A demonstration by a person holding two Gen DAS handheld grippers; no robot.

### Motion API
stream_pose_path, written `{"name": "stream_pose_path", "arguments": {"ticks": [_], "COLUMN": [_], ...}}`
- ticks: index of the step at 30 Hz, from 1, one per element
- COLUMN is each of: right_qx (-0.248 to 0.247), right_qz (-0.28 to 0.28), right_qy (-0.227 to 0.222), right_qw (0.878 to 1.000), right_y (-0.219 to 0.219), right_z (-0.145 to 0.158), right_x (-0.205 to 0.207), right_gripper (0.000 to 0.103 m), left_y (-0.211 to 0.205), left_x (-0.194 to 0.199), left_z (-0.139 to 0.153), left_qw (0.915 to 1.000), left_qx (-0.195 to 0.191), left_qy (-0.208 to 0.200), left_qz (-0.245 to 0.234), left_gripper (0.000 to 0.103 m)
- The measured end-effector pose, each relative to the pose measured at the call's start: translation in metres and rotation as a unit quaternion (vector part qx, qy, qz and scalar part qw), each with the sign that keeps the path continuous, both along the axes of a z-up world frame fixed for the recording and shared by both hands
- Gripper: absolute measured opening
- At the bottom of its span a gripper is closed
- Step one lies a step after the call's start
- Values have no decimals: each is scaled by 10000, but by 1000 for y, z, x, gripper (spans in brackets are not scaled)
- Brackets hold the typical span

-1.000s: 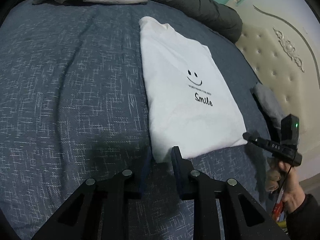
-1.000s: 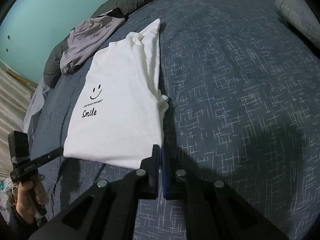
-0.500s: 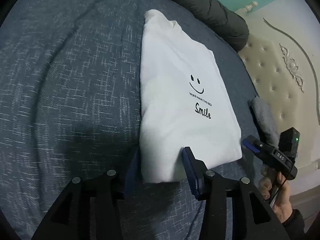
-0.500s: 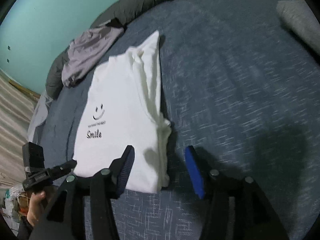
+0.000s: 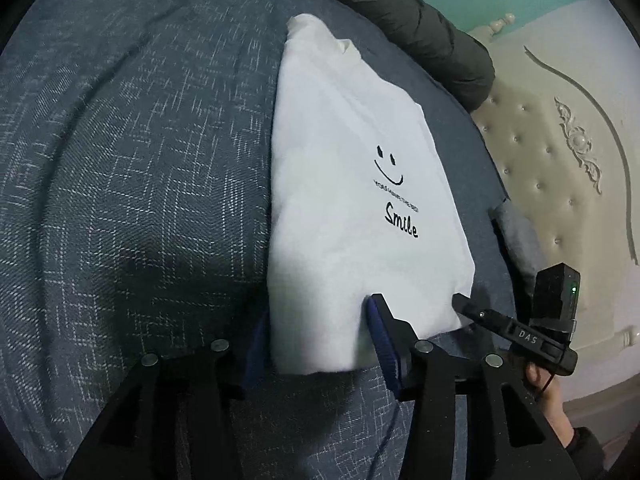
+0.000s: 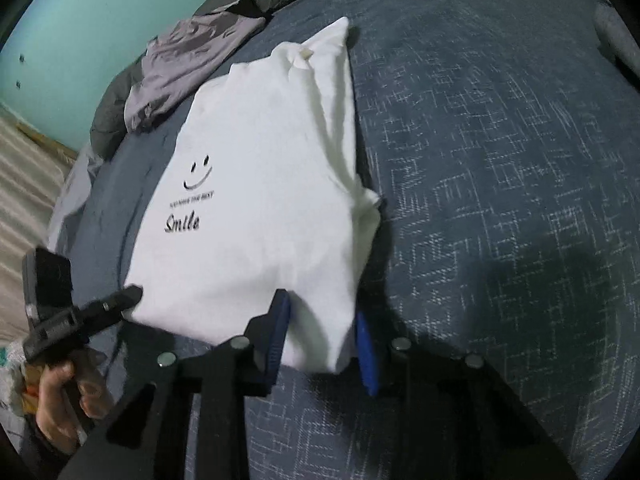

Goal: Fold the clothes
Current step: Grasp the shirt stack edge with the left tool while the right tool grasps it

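**Both grippers at the near hem of the folded white shirt**

A white T-shirt [image 5: 360,184], folded into a long narrow panel with a smiley face and the word "Smile" printed on top, lies flat on the dark blue bedspread [image 5: 140,160]. All places here are given from that shirt.

At the shirt's near hem, the left gripper [image 5: 316,332] straddles one corner: one blue pad lies on top of the cloth, the other sits along the side edge. Its jaws stand partly apart, and whether the pads actually pinch the cloth I cannot tell.

The right gripper [image 6: 322,336] straddles the other near corner. Its jaws have just been closing, with the folded corner bunched between the blue pads; a firm grip cannot be confirmed from the blurred view.

Beyond the shirt's far collar end lie a crumpled lilac garment [image 6: 184,60] and a dark grey bolster [image 5: 420,36]. A cream tufted headboard [image 5: 560,168] stands off to one long side of the shirt.
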State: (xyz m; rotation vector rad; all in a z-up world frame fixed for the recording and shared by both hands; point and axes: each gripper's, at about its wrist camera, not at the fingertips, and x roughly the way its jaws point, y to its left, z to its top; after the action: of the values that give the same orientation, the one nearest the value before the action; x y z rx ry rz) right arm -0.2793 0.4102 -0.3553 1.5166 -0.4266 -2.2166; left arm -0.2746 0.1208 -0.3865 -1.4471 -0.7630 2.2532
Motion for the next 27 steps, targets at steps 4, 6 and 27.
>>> {"name": "stream_pose_path", "arguments": {"ticks": [4,6,27], "right_qx": [-145,-101,-187], "right_qz": [-217,-209,-371], "right_qy": [-94,-74,314], "right_qw": [9996,9997,9986], "right_y": [2,-1,-12], "right_z": [-7,-8,-4], "right_x": [-7,-8,2], "right_gripper": [32,34,8], "left_y": [-1,-1,11], "left_x": [-7,-11,-13], "left_z": [-5,-9,-7], "left_qw": [9999,9998,9999], "left_qx": [72,144,81], "left_qy": [-107,-146,37], "left_qz": [-36,-79,-106], "left_gripper": [50,50,41]}}
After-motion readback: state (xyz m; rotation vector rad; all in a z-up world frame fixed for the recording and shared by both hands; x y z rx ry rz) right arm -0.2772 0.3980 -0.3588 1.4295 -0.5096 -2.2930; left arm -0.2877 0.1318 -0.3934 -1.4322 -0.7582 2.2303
